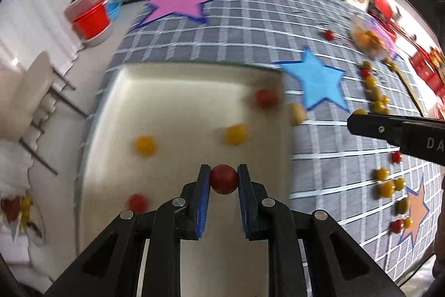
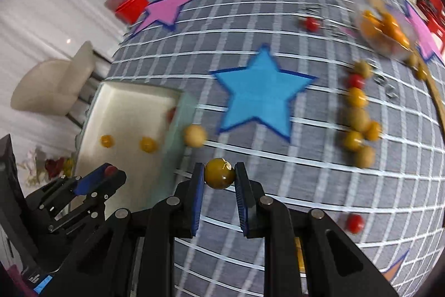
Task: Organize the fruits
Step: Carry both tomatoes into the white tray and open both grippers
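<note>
My left gripper (image 1: 224, 171) is shut on a red cherry tomato (image 1: 224, 180) and hangs over the white tray (image 1: 180, 91), which holds two yellow tomatoes (image 1: 235, 134) and two red ones (image 1: 265, 98). My right gripper (image 2: 219, 170) is shut on a yellow-green tomato (image 2: 219, 173) above the grey checked cloth (image 2: 250, 18), just right of the tray (image 2: 125, 102). In the right wrist view the left gripper (image 2: 107, 173) shows at lower left over the tray with its red tomato. A pale tomato (image 2: 195, 135) lies by the tray's right rim.
Several yellow and red tomatoes (image 2: 358, 118) lie scattered on the right of the cloth. A clear bowl (image 2: 386, 29) with orange ones stands at far right. A blue star (image 2: 261, 93) and a pink star (image 2: 167, 9) mark the cloth. A chair (image 1: 27, 96) and red tub (image 1: 90, 18) stand beyond the table's left edge.
</note>
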Demonstrator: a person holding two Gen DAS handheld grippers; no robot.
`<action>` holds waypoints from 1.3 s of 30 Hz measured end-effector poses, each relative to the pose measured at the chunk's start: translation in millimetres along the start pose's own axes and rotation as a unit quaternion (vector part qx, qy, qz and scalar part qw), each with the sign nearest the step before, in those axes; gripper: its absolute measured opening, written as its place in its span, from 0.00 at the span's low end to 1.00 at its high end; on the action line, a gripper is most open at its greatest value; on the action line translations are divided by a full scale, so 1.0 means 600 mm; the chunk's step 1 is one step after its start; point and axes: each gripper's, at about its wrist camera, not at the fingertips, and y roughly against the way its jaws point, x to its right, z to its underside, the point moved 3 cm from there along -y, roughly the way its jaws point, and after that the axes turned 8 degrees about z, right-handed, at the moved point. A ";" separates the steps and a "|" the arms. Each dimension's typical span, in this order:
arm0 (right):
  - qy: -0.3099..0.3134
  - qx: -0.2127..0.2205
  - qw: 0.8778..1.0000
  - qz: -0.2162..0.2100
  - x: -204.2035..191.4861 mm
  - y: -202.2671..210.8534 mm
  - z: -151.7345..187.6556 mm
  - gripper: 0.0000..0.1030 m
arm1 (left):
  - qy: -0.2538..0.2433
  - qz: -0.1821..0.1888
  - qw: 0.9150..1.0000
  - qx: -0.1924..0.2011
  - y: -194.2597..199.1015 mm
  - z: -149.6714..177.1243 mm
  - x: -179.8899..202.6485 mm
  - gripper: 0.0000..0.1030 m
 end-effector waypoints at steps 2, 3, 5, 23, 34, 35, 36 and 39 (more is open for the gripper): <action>0.015 -0.003 1.000 -0.006 -0.029 -0.006 -0.003 0.23 | 0.020 -0.010 1.000 0.000 0.006 0.012 -0.033 0.20; 0.023 -0.004 1.000 -0.010 -0.048 -0.010 -0.005 0.23 | 0.026 -0.013 1.000 0.000 0.008 0.016 -0.044 0.20; 0.036 -0.008 0.999 -0.015 -0.076 -0.018 -0.008 0.23 | 0.040 -0.024 0.999 0.001 0.014 0.028 -0.072 0.20; 0.128 -0.047 0.991 -0.008 -0.231 -0.117 0.003 0.23 | 0.110 -0.072 0.991 -0.013 -0.007 0.098 -0.173 0.20; 0.143 -0.049 0.989 -0.001 -0.246 -0.137 0.004 0.27 | 0.079 -0.099 0.992 -0.008 -0.006 0.096 -0.162 0.64; 0.142 -0.049 0.989 -0.005 -0.248 -0.138 0.003 0.30 | 0.079 -0.101 0.992 -0.005 -0.004 0.097 -0.162 0.75; 0.141 -0.050 0.989 -0.008 -0.248 -0.138 0.002 0.35 | 0.078 -0.096 0.992 0.004 0.000 0.096 -0.161 0.76; 0.132 -0.051 0.990 -0.016 -0.244 -0.136 0.000 0.63 | 0.062 -0.104 0.993 -0.006 -0.002 0.098 -0.154 0.76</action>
